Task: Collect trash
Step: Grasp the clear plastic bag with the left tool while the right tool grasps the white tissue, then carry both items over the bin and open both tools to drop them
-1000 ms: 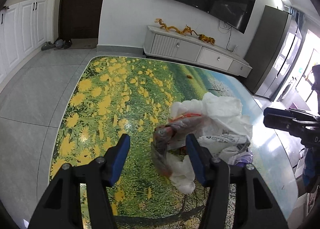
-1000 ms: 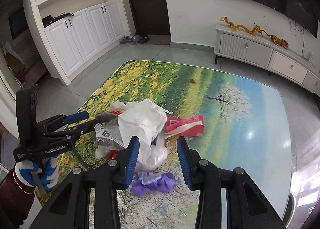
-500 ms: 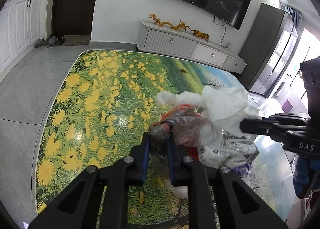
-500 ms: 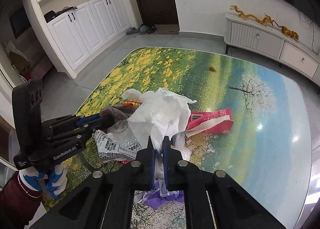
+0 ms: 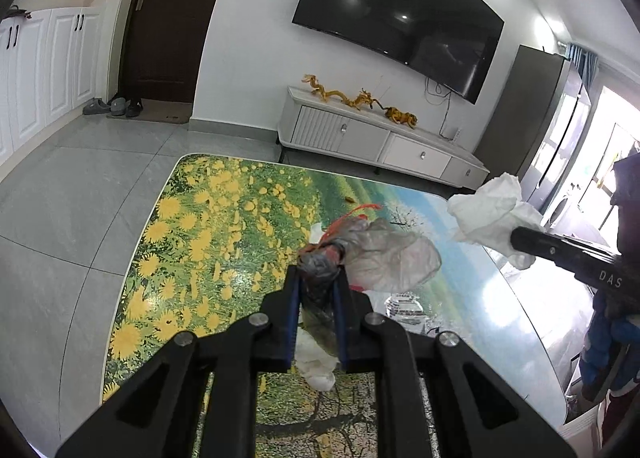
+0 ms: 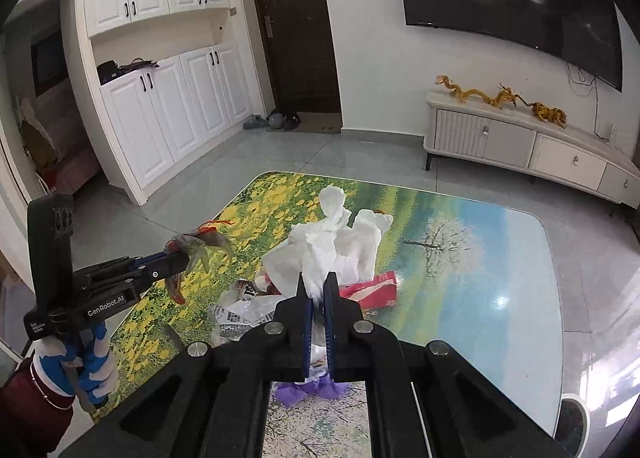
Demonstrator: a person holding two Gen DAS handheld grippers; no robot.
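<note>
My left gripper (image 5: 317,275) is shut on a crumpled clear plastic wrapper (image 5: 380,254) with red string, held above the table; it also shows in the right wrist view (image 6: 196,246). My right gripper (image 6: 318,285) is shut on a wad of white tissue paper (image 6: 332,234), lifted above the table; the tissue also shows in the left wrist view (image 5: 492,214). On the table lie a printed plastic bag (image 6: 240,314), a red packet (image 6: 372,288), a purple scrap (image 6: 308,390) and a white scrap (image 5: 316,358).
The table (image 6: 460,278) has a glossy flower-and-meadow print and rounded edges. A small orange bit (image 5: 349,200) lies far on it. A TV cabinet (image 6: 520,146) stands against the far wall, white cupboards (image 6: 160,126) at the left.
Both grippers closed from open, the left on the plastic wrapper, the right on the white tissue. Both then lifted their pieces up off the pile and apart.
</note>
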